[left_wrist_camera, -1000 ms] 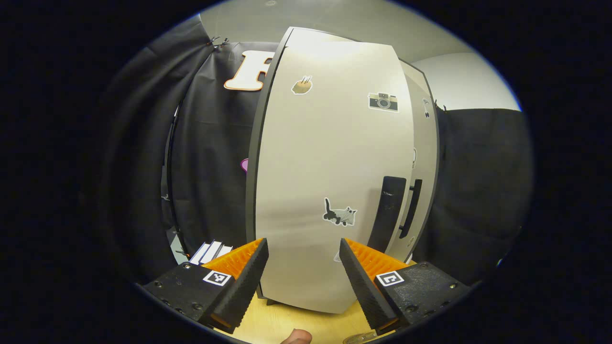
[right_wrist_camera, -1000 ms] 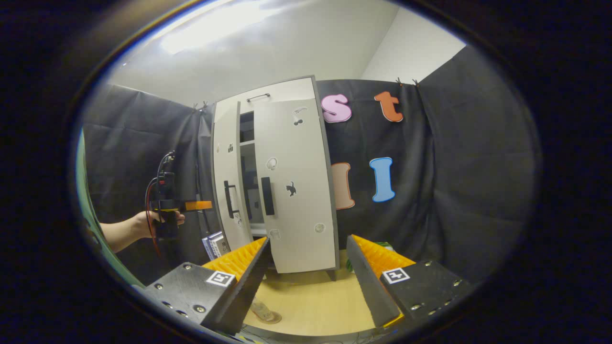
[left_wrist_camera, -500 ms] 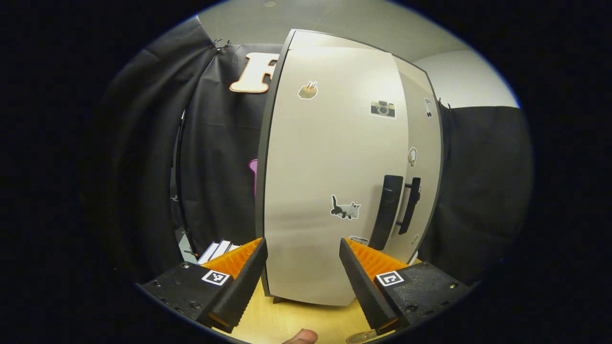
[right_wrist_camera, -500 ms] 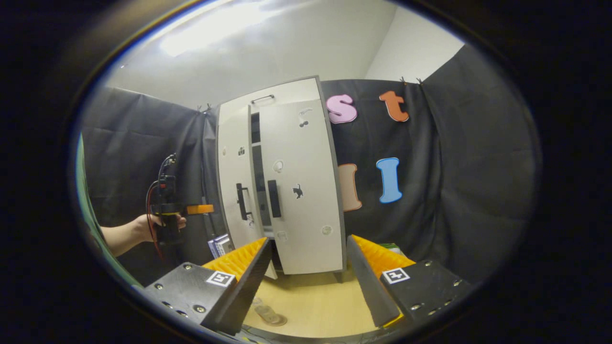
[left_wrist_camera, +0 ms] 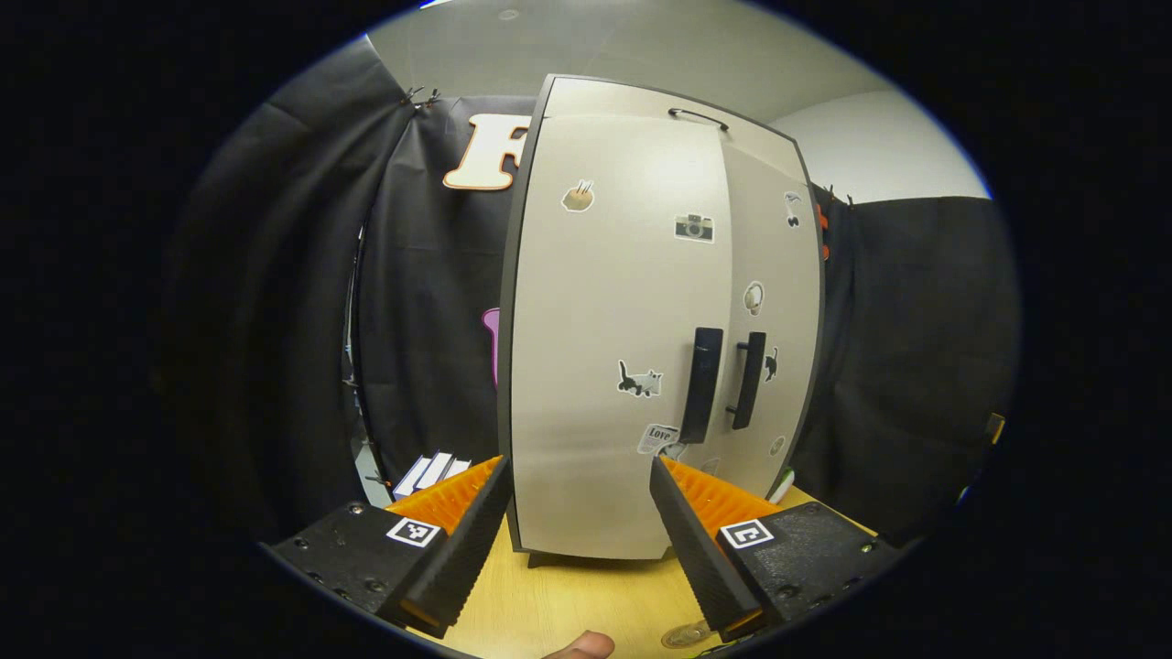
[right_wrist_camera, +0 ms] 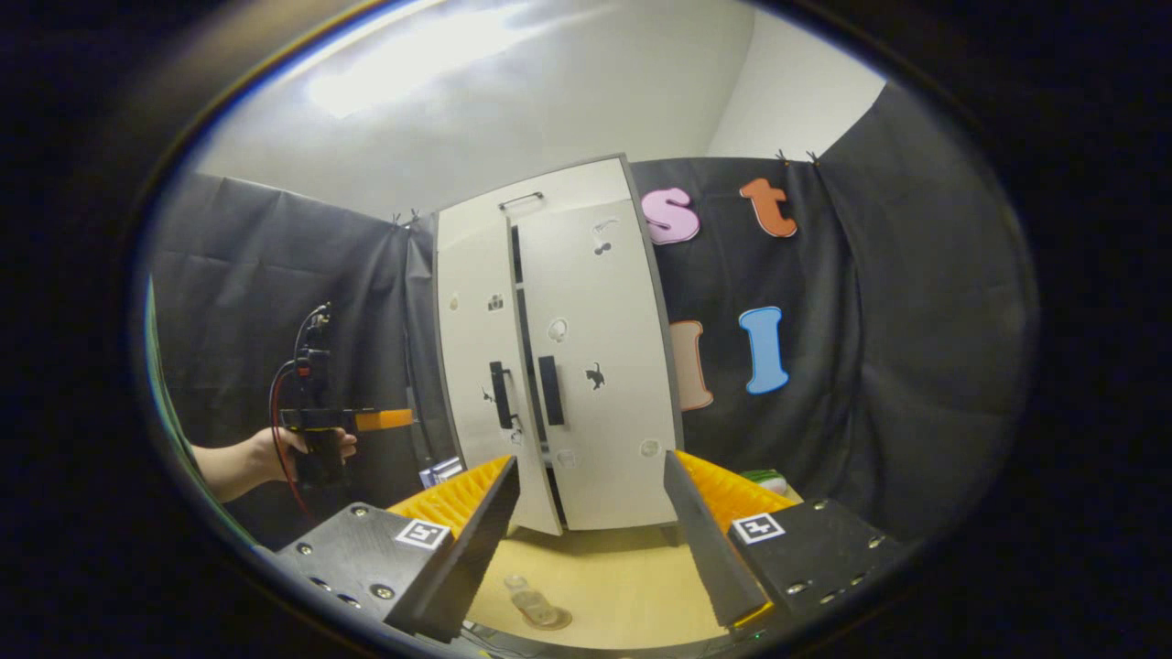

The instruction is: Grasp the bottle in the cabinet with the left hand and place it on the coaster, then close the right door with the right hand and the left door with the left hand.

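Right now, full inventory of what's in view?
cabinet: one, white, dark edges, standing on table.
left door: one, white, stickers, nearly shut.
right door: one, white, stickers, shut.
door handles: two, black, side by side at the door seam.
bottle: one, clear, on a coaster, table front.
table: one, light wood.
books: a few, white spines, left of cabinet.
left gripper: one, jaws apart, empty, facing left door.
right gripper: one, jaws apart, empty.
hand: one, holding the left gripper.
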`<state>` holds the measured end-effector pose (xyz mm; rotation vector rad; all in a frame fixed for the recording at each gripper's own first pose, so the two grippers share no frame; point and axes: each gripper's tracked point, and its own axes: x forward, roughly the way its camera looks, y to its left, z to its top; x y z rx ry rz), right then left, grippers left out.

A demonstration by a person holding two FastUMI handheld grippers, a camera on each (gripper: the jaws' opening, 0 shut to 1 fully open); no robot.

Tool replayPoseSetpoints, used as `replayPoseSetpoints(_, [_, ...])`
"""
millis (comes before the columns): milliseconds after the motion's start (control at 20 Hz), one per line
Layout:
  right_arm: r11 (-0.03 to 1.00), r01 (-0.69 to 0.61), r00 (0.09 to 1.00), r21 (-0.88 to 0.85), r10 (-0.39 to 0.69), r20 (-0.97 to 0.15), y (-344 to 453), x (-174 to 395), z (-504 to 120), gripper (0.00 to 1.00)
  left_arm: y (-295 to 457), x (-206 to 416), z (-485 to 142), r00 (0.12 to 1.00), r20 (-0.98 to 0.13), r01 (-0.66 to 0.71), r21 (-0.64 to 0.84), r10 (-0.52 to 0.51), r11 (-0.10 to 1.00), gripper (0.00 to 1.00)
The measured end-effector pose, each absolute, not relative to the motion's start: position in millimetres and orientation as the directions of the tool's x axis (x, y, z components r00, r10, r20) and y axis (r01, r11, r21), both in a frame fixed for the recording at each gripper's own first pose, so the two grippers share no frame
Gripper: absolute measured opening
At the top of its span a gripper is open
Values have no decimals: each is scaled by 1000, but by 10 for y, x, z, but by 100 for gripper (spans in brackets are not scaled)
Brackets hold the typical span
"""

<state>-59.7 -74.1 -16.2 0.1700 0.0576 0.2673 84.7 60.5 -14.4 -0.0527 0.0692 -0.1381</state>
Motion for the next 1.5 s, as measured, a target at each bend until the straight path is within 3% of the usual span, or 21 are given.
replayPoseSetpoints(150, [952, -259, 964, 162, 266, -23, -709, -634, -83, 93, 498, 667, -115, 988, -53, 144, -37, -146, 989, 91])
replayPoseSetpoints(200, [952, -260, 964, 164, 266, -16, -702, -646, -52, 96, 464, 600, -105, 987, -53, 148, -34, -150, 988, 95])
replayPoseSetpoints(300, [945, -272, 961, 180, 276, 5, -660, -709, 20, 93, 407, 489, -69, 987, -48, 152, -32, -153, 988, 95])
replayPoseSetpoints(750, [926, -307, 951, 220, 306, 37, -618, -995, 166, 96, 398, 42, 19, 990, -34, 132, -61, -134, 989, 95])
replayPoseSetpoints(800, [926, -306, 952, 222, 305, 37, -617, -1014, 160, 96, 402, 4, 26, 991, -33, 130, -63, -132, 990, 91])
replayPoseSetpoints(850, [925, -308, 951, 224, 307, 39, -612, -1032, 172, 96, 406, -37, 40, 991, -30, 128, -63, -130, 990, 95])
replayPoseSetpoints(900, [923, -310, 950, 226, 310, 39, -591, -1048, 166, 93, 403, -74, 55, 991, -28, 127, -60, -128, 990, 91])
replayPoseSetpoints(1000, [923, -310, 950, 225, 311, 34, -575, -1057, 137, 93, 394, -142, 62, 992, -25, 122, -56, -124, 991, 91])
replayPoseSetpoints(1050, [924, -310, 950, 223, 311, 32, -573, -1067, 131, 96, 372, -177, 56, 992, -25, 125, -56, -126, 991, 95])
replayPoseSetpoints(1150, [926, -310, 950, 218, 310, 32, -558, -1080, 123, 93, 323, -249, 47, 991, -26, 131, -52, -132, 990, 95])
replayPoseSetpoints(1200, [927, -306, 951, 217, 306, 34, -568, -1085, 122, 96, 307, -281, 52, 991, -25, 130, -46, -132, 990, 95])
replayPoseSetpoints(1250, [927, -305, 952, 218, 305, 34, -572, -1085, 114, 96, 286, -307, 51, 991, -26, 133, -38, -134, 990, 91])
replayPoseSetpoints(1300, [927, -303, 952, 221, 304, 33, -569, -1084, 107, 93, 265, -332, 55, 990, -24, 135, -33, -136, 990, 91])
replayPoseSetpoints(1350, [927, -302, 952, 220, 303, 31, -574, -1090, 103, 96, 245, -351, 54, 990, -24, 138, -32, -139, 990, 95])
replayPoseSetpoints(1500, [940, -279, 960, 197, 275, 45, -695, -1106, 123, 96, 167, -426, 56, 988, -34, 152, -47, -154, 987, 95])
